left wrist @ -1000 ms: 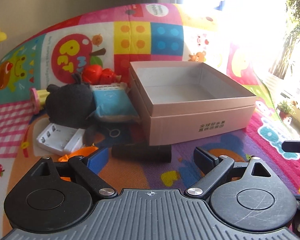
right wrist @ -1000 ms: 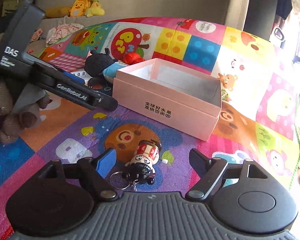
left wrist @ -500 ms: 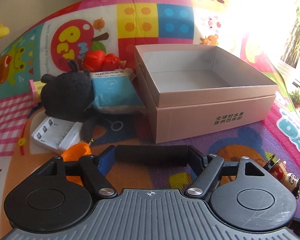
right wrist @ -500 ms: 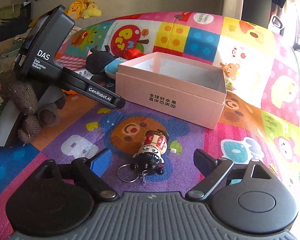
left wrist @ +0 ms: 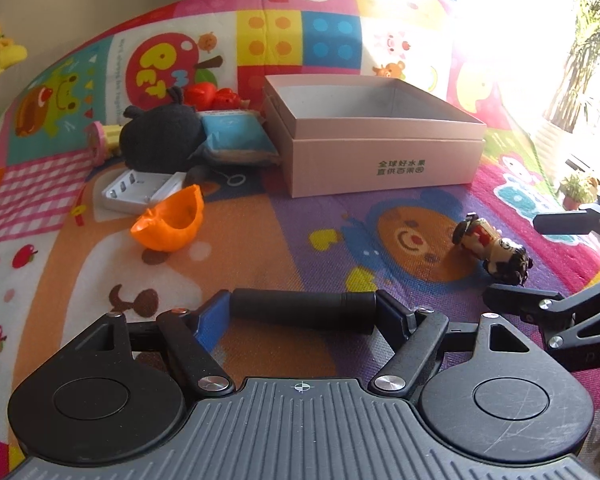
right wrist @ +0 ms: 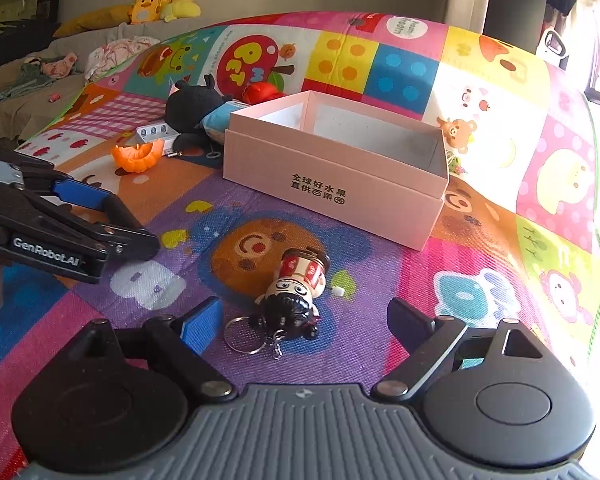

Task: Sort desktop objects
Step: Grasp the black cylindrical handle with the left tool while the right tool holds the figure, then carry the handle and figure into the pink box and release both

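Observation:
My left gripper is shut on a black cylinder, held crosswise by its ends above the mat; it also shows at the left of the right wrist view. My right gripper is open, its fingers either side of a doll keychain lying on the mat; the doll keychain also shows in the left wrist view. An open, empty pink box stands beyond, also seen in the right wrist view.
Left of the box lie a black plush toy, a blue packet, red toys, a white battery charger and an orange pumpkin shell. A colourful play mat covers the surface.
My left gripper closed on the black cylinder and pulled back with it, away from the box. My right gripper moved closer to the doll keychain.

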`<state>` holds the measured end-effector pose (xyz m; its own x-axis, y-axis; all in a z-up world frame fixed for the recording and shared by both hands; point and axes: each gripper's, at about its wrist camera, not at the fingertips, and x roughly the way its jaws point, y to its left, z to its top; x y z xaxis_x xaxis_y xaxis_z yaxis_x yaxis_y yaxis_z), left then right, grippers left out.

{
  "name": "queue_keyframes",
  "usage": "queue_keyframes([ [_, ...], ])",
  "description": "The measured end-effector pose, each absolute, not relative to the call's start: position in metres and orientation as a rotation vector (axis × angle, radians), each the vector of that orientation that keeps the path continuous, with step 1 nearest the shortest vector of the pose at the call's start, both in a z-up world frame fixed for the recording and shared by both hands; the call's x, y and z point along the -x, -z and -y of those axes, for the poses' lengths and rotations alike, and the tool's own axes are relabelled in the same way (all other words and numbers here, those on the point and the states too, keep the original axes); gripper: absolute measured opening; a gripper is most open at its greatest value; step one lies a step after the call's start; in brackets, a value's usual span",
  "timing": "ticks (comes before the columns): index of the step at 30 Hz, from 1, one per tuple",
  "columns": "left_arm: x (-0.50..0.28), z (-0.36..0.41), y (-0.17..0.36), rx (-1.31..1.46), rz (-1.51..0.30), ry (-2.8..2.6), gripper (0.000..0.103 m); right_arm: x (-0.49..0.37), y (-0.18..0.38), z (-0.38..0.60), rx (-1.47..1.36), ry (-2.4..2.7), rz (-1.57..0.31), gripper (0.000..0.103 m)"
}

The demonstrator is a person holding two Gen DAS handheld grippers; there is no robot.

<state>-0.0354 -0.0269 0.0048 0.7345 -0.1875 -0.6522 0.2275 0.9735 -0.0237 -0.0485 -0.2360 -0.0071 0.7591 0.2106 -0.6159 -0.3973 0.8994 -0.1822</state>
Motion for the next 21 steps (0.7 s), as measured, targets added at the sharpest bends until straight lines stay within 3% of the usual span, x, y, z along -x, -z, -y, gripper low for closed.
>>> queue_keyframes([
  [8,0.037,0.026,-0.004,-0.045,-0.704,0.229,0.085,0.035,0.007,0.258,0.410,-0.102,-0.592,0.090],
  [13,0.037,0.026,-0.004,-0.044,-0.704,0.229,0.086,0.030,-0.002,0.269,0.238,-0.126,-0.629,0.090],
  [17,0.037,0.026,-0.004,-0.044,-0.704,0.229,0.087,0.021,-0.004,0.262,0.075,-0.148,-0.668,0.099],
  [21,0.037,0.026,-0.004,-0.043,-0.703,0.229,0.087,0.005,0.003,0.249,-0.049,-0.160,-0.744,0.099],
])
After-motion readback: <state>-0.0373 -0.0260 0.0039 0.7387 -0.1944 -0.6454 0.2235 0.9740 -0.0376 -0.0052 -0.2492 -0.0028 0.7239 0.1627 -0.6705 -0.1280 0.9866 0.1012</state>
